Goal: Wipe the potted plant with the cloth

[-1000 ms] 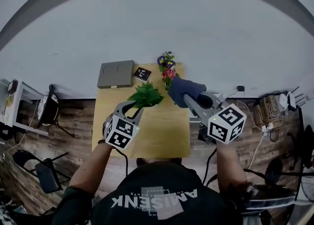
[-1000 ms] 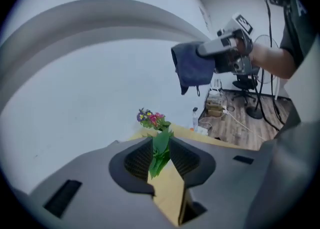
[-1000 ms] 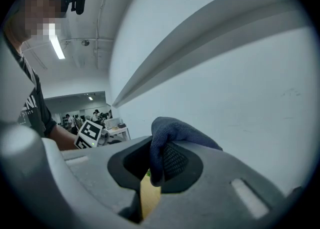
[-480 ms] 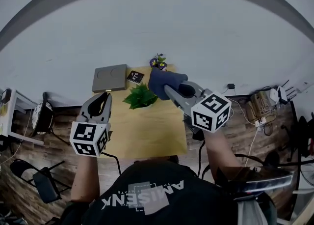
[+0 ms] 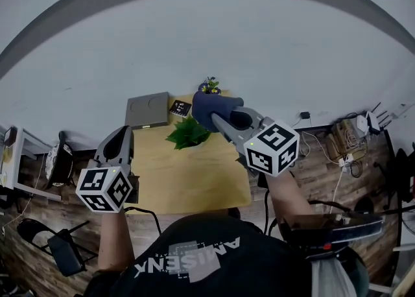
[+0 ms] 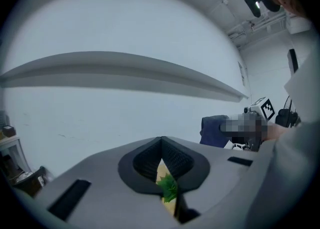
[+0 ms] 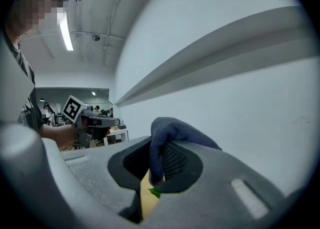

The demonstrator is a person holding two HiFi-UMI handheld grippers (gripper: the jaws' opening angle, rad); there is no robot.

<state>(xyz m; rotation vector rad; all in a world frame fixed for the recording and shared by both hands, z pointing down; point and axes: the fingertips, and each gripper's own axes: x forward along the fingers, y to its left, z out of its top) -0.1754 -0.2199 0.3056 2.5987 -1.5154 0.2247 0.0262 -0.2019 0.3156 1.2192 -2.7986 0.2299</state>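
My right gripper [image 5: 225, 119] clamped on a dark blue cloth [image 5: 209, 106], beside the leafy green potted plant [image 5: 189, 132] near the pale wooden table [image 5: 188, 176]'s far edge, my left gripper [image 5: 121, 137] closed, empty, by its left edge

Head view overhead, down — gripper views low, facing wall [image 6: 100, 118], share plant [image 6: 168, 188].

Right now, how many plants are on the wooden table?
2. A green leafy plant sits on the far half of the table. A small flowering plant stands at its far edge, partly behind the dark blue cloth. The cloth may hide more.
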